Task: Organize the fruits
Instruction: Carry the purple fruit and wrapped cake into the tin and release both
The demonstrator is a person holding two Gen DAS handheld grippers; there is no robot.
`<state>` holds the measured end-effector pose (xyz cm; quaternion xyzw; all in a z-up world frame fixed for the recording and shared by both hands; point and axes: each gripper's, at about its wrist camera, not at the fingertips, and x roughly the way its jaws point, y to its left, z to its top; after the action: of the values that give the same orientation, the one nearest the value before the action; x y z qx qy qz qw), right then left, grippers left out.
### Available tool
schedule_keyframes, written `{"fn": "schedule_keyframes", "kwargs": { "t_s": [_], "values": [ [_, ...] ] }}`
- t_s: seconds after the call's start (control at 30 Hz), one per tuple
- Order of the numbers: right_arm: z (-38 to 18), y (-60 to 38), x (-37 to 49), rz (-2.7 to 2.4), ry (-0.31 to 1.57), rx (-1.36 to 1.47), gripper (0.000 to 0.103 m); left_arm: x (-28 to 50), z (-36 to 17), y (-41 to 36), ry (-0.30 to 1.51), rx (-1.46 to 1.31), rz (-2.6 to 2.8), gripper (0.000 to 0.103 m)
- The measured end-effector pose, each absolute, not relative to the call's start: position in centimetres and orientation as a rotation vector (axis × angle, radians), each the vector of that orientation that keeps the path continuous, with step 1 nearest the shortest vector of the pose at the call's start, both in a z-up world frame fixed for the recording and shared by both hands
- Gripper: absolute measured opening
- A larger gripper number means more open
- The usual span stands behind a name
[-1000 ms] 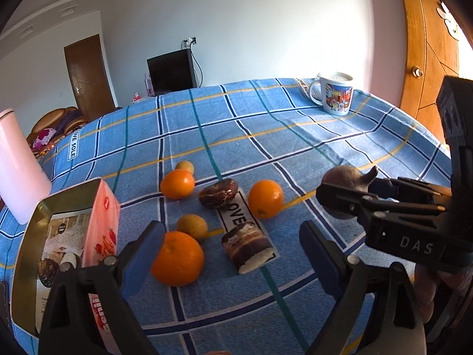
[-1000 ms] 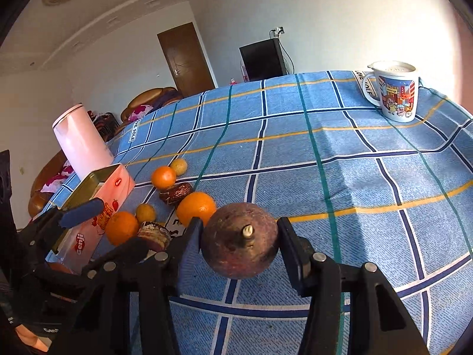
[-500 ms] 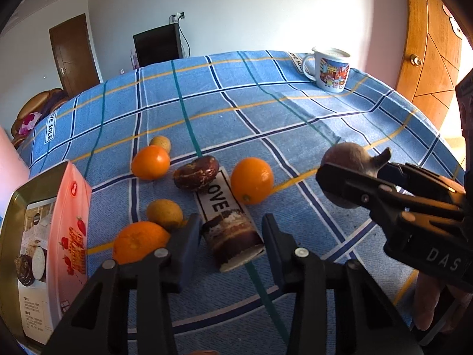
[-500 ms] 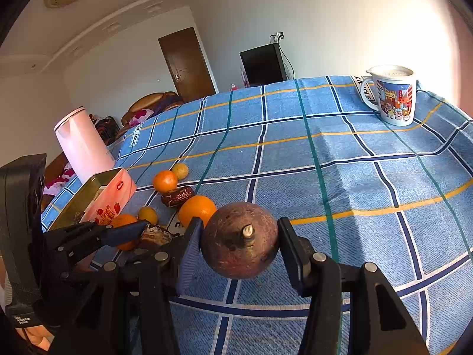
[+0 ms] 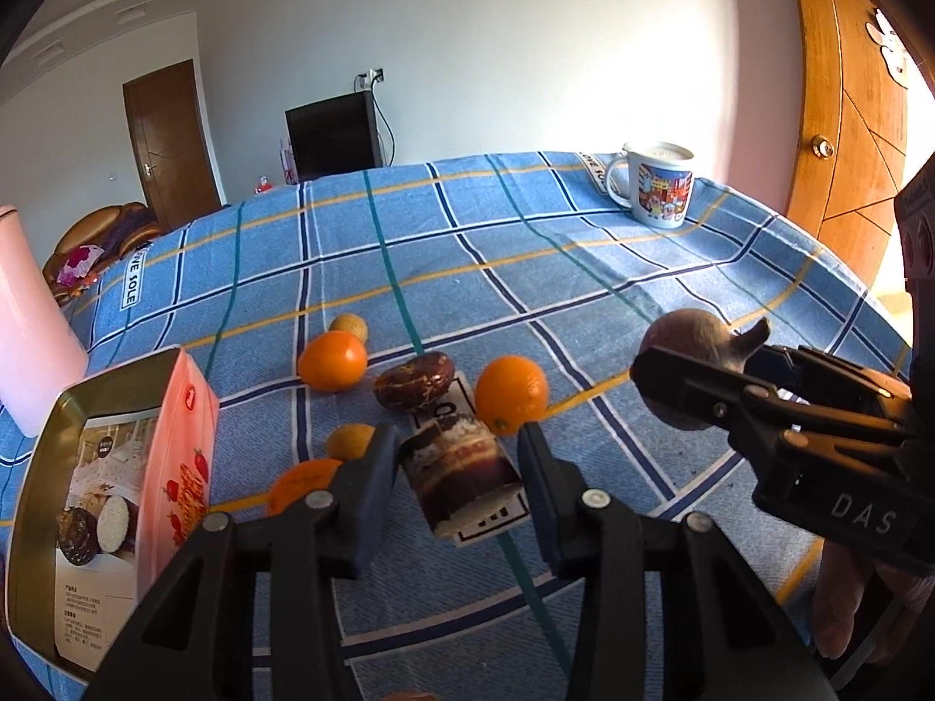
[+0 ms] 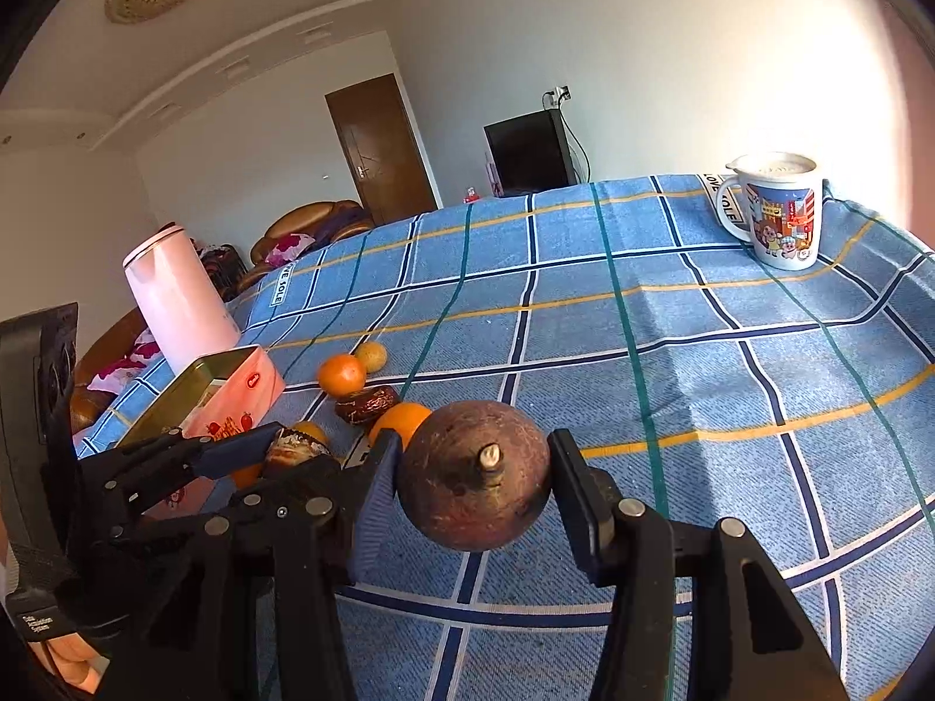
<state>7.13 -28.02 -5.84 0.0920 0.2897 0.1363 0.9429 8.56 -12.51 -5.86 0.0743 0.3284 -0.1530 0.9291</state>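
Note:
My left gripper [image 5: 459, 450] is shut on a brown-and-white patterned packet [image 5: 461, 476] low over the blue checked cloth [image 5: 526, 269]. Around it lie three oranges [image 5: 332, 360] [image 5: 512, 394] [image 5: 295, 482], two small yellow fruits [image 5: 349, 327] [image 5: 349, 441] and a dark mottled oval fruit [image 5: 414, 381]. My right gripper [image 6: 474, 467] is shut on a round brown fruit [image 6: 476, 485] with a short stem, held above the cloth. In the left wrist view the right gripper [image 5: 701, 350] hangs to the right of the fruit cluster.
A pink tin box [image 5: 117, 496] with an open top stands at the near left. Behind it stands a pink kettle [image 6: 175, 298]. A printed mug [image 6: 771, 210] sits at the far right corner. A person's hand [image 5: 847, 601] holds the right gripper.
My left gripper went from wide open to closed around the patterned packet and shifted a little toward it. The right gripper kept its hold on the brown fruit and stayed in place.

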Motion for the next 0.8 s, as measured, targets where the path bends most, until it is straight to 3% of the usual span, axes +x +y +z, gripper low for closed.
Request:
{"fn": "schedule_keyframes", "kwargs": {
  "t_s": [0.8],
  "values": [
    [-4.7, -27.9, 5.0, 0.309, 0.466, 0.176, 0.053, 6.4, -4.4, -11.6, 0.522, 0.132, -0.258, 0.044]
  ]
}}
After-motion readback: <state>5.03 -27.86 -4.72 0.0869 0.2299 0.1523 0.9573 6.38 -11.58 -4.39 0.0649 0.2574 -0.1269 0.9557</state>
